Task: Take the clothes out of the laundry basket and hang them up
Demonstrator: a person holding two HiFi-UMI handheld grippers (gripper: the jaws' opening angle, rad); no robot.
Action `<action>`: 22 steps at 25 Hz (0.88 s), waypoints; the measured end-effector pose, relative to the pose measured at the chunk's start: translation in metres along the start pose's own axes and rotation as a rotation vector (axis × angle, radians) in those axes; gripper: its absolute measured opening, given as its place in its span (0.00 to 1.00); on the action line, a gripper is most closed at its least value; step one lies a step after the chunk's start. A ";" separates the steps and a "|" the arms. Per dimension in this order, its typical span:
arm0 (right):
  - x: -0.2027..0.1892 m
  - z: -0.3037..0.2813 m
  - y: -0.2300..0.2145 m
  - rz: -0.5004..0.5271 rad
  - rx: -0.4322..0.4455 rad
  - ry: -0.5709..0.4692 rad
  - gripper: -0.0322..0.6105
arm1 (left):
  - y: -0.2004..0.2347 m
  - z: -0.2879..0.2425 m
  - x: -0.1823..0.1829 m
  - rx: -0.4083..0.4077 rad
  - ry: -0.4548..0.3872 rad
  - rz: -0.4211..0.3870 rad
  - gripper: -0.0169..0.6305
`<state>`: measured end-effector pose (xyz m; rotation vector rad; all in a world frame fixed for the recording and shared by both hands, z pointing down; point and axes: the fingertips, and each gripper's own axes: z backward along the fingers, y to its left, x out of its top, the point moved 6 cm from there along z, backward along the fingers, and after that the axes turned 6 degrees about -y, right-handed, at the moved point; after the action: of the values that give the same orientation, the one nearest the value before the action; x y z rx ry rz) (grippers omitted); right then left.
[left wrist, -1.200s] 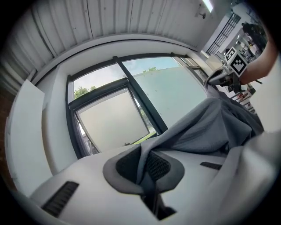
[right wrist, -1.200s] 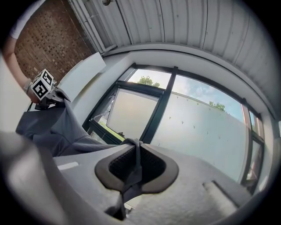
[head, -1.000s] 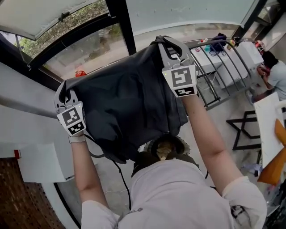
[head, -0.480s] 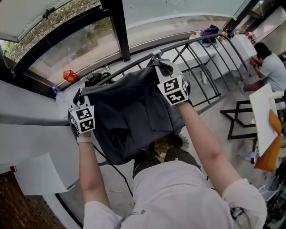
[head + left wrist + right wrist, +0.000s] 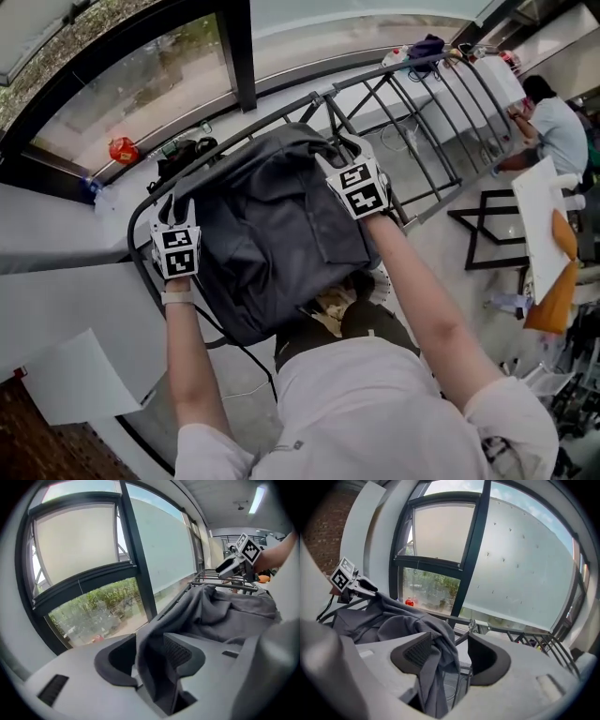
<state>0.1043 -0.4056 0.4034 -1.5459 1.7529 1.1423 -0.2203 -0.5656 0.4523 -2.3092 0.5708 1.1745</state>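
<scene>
Head view: dark grey garment [image 5: 272,216] draped over top rail of drying rack [image 5: 375,76], left gripper [image 5: 178,200] at its 9 o'clock edge, right gripper [image 5: 343,147] at 1 o'clock. Only in the gripper views: both pairs of jaws opening, a slack fabric fold between each, leaning on one pad, clear of the other. One second back: garment raised high against window [image 5: 159,103], clamped at both corners; now lowered onto rail. Rail under cloth hidden; lower hem cut off behind person's shirt [image 5: 375,412].
</scene>
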 end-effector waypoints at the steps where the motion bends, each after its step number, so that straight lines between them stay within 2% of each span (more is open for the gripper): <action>1: -0.004 0.003 0.003 -0.008 -0.006 -0.003 0.41 | -0.002 0.000 -0.005 -0.010 0.007 0.005 0.29; 3: -0.009 0.013 0.008 -0.022 -0.015 -0.006 0.41 | -0.006 0.003 -0.013 -0.023 0.018 0.014 0.34; 10: -0.025 0.067 0.013 -0.065 -0.032 -0.078 0.41 | -0.030 0.035 -0.005 -0.040 -0.036 0.069 0.35; 16: -0.062 0.123 0.011 -0.141 -0.046 -0.125 0.41 | -0.087 0.064 0.009 -0.076 -0.084 0.022 0.35; 22: -0.104 0.192 0.004 -0.182 -0.046 -0.177 0.41 | -0.163 0.088 0.022 -0.152 -0.111 -0.045 0.35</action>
<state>0.0949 -0.1872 0.3952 -1.5452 1.4496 1.1959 -0.1719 -0.3869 0.4260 -2.3504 0.3996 1.3558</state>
